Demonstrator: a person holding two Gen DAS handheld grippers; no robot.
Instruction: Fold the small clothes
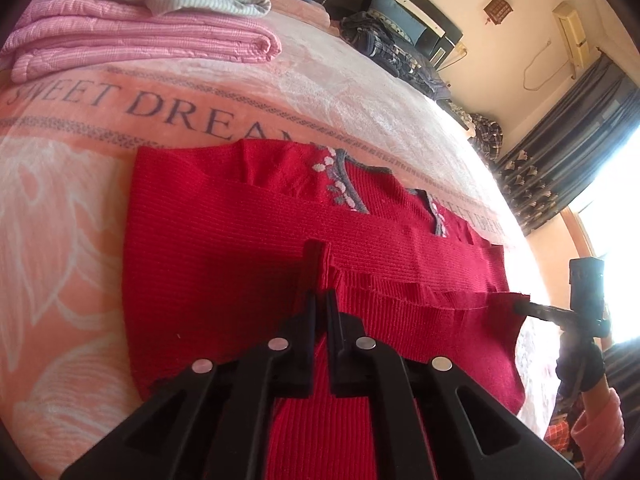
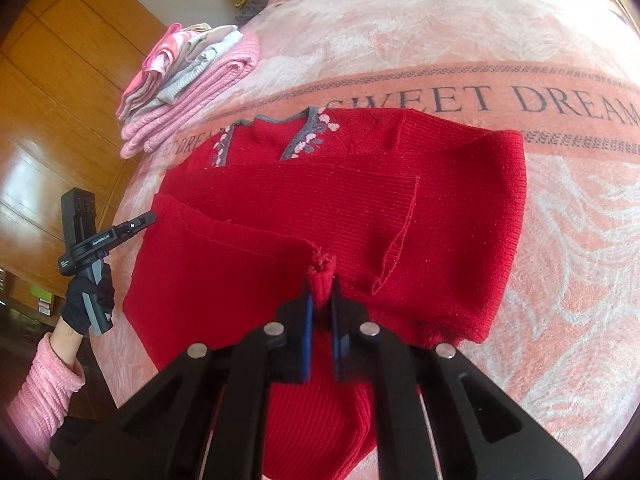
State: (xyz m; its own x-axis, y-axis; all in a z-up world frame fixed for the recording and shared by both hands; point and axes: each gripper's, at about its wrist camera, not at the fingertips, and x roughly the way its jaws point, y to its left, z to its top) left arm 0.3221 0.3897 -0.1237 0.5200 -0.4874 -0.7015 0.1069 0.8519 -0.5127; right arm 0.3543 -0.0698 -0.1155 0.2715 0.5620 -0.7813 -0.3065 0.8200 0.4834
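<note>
A red knitted sweater (image 1: pixel 224 264) with a grey, flower-trimmed neckline (image 1: pixel 340 180) lies on the pink bed blanket, its sleeves folded across the body. My left gripper (image 1: pixel 320 300) is shut on the sweater's lower hem at one corner. In the right wrist view the same sweater (image 2: pixel 360 208) spreads ahead, and my right gripper (image 2: pixel 320 292) is shut on a bunched bit of the hem. Each gripper shows in the other's view: the right gripper (image 1: pixel 524 306) pinches the hem's far corner, and the left gripper (image 2: pixel 150 218) bites the left corner. The hem is lifted off the blanket.
A pink "SWEET DREAM" blanket (image 1: pixel 80 184) covers the bed. A stack of folded pink and striped clothes (image 1: pixel 132 32) sits at the far left, also seen as the folded stack (image 2: pixel 188 80). Dark clothes (image 1: pixel 400 56) lie by the headboard. A gloved hand with pink sleeve (image 2: pixel 60 344) holds the left gripper.
</note>
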